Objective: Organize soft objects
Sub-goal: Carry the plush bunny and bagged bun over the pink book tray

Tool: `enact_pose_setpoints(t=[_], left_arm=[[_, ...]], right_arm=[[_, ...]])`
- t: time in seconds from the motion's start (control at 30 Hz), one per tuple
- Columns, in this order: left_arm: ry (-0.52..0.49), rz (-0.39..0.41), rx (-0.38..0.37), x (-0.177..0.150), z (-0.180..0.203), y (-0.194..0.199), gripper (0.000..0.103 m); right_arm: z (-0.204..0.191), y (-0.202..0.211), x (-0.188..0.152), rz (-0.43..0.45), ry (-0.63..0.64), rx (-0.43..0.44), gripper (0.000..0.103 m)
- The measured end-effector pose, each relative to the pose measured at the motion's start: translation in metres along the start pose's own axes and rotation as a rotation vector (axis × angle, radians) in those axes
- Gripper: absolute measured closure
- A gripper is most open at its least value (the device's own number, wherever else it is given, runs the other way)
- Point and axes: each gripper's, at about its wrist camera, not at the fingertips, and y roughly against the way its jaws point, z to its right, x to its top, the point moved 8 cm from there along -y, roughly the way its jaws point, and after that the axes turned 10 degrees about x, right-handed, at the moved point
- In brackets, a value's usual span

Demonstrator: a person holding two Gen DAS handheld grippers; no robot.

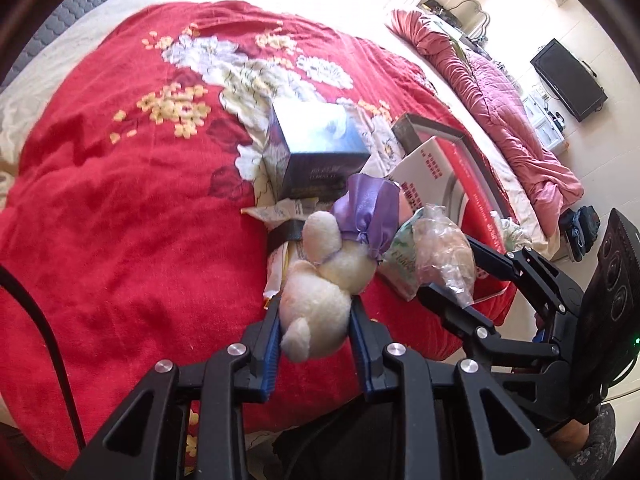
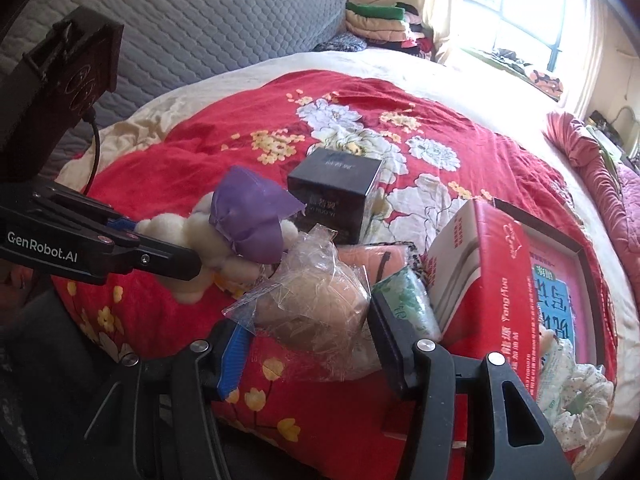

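Plush toy (image 1: 320,300), one, cream with purple cloth, being squeezed by left gripper (image 1: 316,312) over red blanket (image 1: 120,220), two boxes behind, right wrist view: right gripper (image 2: 308,320) clasping one bagged tan soft object (image 2: 316,300), contents unclear.

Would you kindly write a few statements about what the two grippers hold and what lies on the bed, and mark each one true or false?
1. The left gripper is closed on a cream plush toy. True.
2. The right gripper has a clear plastic bag with something tan inside between its fingers. True.
3. The plush toy wears a green cloth. False: the cloth is purple.
4. The blanket is plain blue. False: it is red with a flower pattern.
5. A dark box stands on the blanket beyond the toy. True.
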Motion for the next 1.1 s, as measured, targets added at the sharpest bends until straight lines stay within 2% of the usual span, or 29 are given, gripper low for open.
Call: enact_pose_setpoints(t=[0.23, 0.63, 0.9, 1.1], left_arm=[[-0.029, 0.053, 0.009, 0.013, 0.018, 0.024, 0.072], [-0.107, 0.108, -0.005, 0.042, 0.079, 0.037, 0.072], [-0.180, 0.123, -0.039, 0.056, 0.136, 0.033, 0.072], [-0.244, 0.112, -0.065, 0.060, 0.181, 0.020, 0.072]], right_arm=[[0.020, 0.039, 0.012, 0.088, -0.078, -0.035, 0.046], [0.065, 0.103, 0.017, 0.229, -0.192, -0.112, 0.046], [0.111, 0.148, 0.001, 0.296, -0.285, -0.215, 0.046], [0.152, 0.180, -0.026, 0.316, -0.365, -0.318, 0.046]])
